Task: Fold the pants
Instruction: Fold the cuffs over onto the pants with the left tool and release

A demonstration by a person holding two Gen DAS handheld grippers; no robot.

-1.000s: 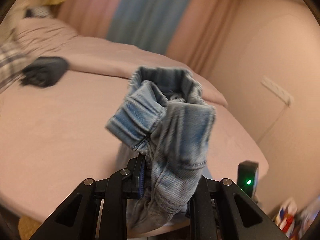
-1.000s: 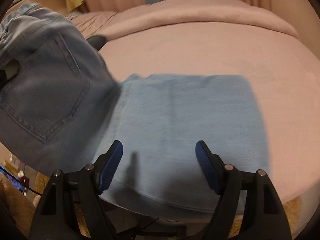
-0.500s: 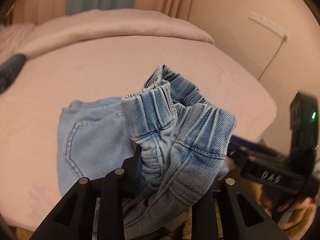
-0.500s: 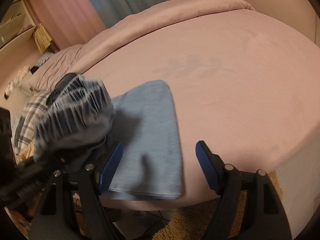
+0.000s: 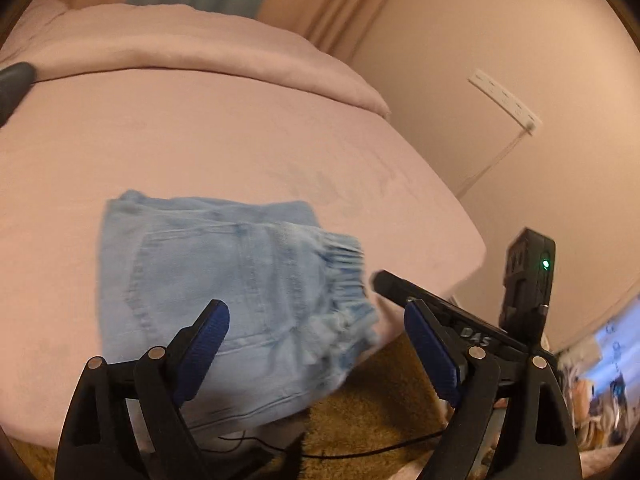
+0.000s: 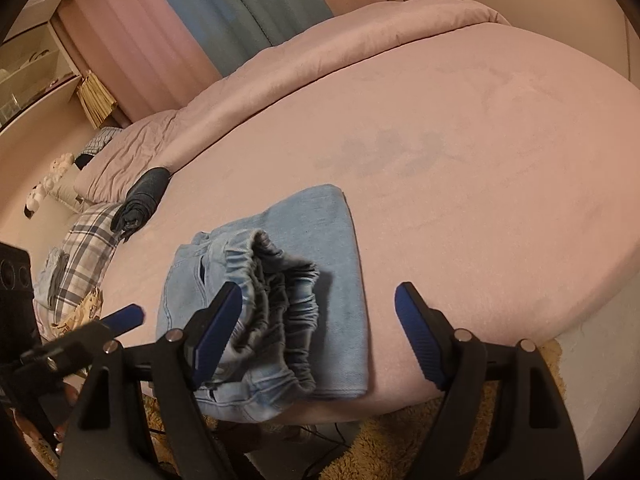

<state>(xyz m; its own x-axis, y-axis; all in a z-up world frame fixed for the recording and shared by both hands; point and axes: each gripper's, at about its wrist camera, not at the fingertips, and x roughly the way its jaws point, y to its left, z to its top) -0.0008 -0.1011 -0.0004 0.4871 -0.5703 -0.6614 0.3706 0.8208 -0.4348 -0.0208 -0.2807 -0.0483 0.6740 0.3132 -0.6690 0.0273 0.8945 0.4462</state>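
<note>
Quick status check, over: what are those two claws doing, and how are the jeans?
Left gripper opening, fingers off the cloth. Right gripper opening, empty. Jeans folded at edge of the bed, waistband bunched on top. Nothing in the way.

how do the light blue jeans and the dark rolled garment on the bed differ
The light blue jeans lie folded flat near the bed's front edge, with the elastic waistband bunched on top; the dark rolled garment sits farther back by the pillow. The jeans are pale washed denim, the rolled garment near black. The jeans cover a broad patch, the roll a narrow one. Both rest on the pink sheet, untouched by either gripper.
</note>
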